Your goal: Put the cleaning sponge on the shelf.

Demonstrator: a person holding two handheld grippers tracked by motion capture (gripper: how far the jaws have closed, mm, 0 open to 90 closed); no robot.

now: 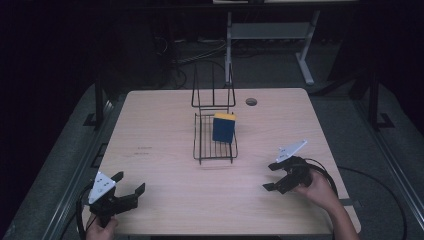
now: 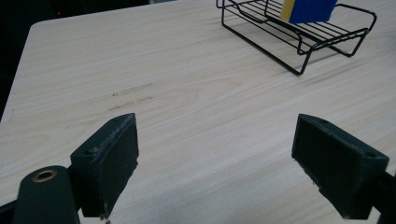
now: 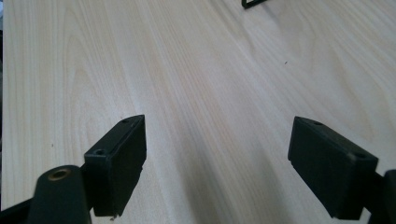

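A black wire rack point(image 1: 215, 145) stands in the middle of the wooden table point(image 1: 160, 130), with a tall wire back at its far end. A blue sponge with a yellow top point(image 1: 224, 128) leans upright inside the rack, toward its right side. The left gripper view has the rack point(image 2: 299, 35) and sponge point(image 2: 309, 9) at its top right. My left gripper point(image 1: 131, 183) rests near the front left corner, open, with bare table between its jaws. My right gripper point(image 1: 269, 176) sits at the front right, open and pointing left, nothing in it.
A round grommet hole point(image 1: 251, 102) lies near the table's far edge, right of the rack. Faint dark marks point(image 2: 133, 95) smudge the wood left of centre. A white desk frame point(image 1: 270, 35) and cables stand on the dark floor beyond.
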